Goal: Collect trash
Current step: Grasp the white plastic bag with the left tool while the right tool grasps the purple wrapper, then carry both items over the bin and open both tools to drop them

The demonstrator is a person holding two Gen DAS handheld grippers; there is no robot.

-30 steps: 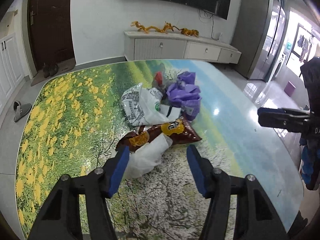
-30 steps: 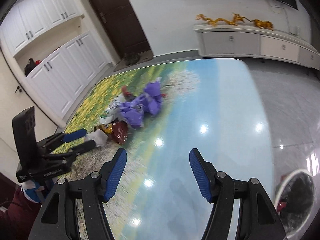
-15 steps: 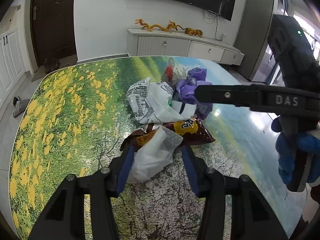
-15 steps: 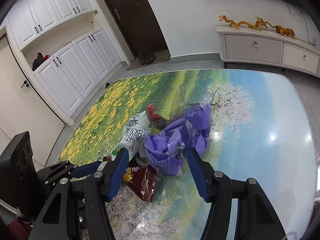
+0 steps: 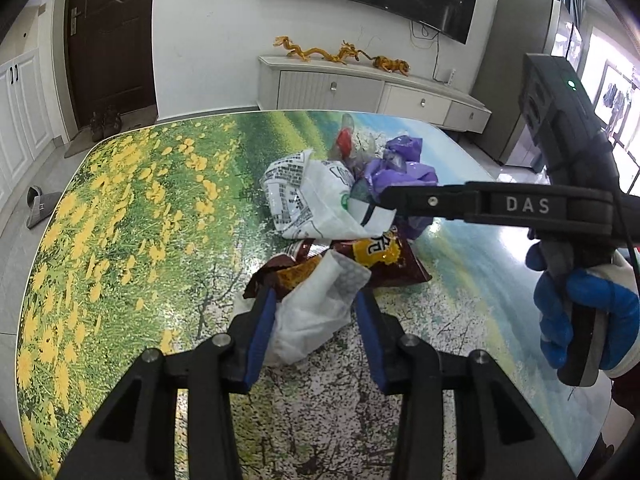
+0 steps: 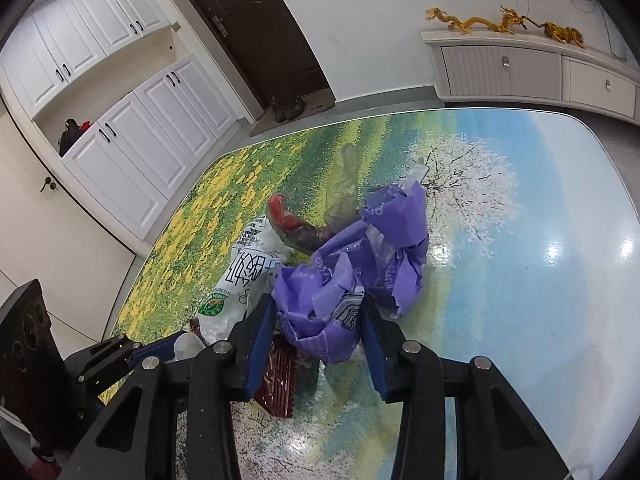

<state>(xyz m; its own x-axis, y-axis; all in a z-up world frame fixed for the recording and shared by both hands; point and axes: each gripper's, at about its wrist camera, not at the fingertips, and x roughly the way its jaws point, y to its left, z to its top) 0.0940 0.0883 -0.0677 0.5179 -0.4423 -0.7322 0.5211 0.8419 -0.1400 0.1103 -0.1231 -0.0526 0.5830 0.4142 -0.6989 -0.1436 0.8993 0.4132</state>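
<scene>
A heap of trash lies mid-table [image 5: 140, 200]. My left gripper [image 5: 315, 294] has its jaws closing, both blue pads touching a crumpled white bag [image 5: 316, 320] at the heap's near end. Under it lies a brown snack bag [image 5: 376, 256]. Behind are a white printed bag [image 5: 304, 200] and a red wrapper [image 5: 344, 142]. My right gripper [image 6: 316, 298] has its jaws closing too, pads against a crumpled purple bag [image 6: 328, 300]. One of its fingers [image 5: 440, 202] crosses the left wrist view, held by a blue-gloved hand [image 5: 588, 312].
The table's flower-field top ends in a rounded far edge [image 6: 520, 114]. A clear greenish plastic piece [image 6: 344, 188] lies behind the heap. Beyond stand a white TV cabinet [image 5: 360, 92], a dark door [image 6: 256, 36] and white cupboards [image 6: 132, 152]. A slipper [image 5: 38, 208] lies on the floor.
The right gripper came in from the table's right side to the purple bag and narrowed its jaws on it. The left jaws narrowed around the white bag.
</scene>
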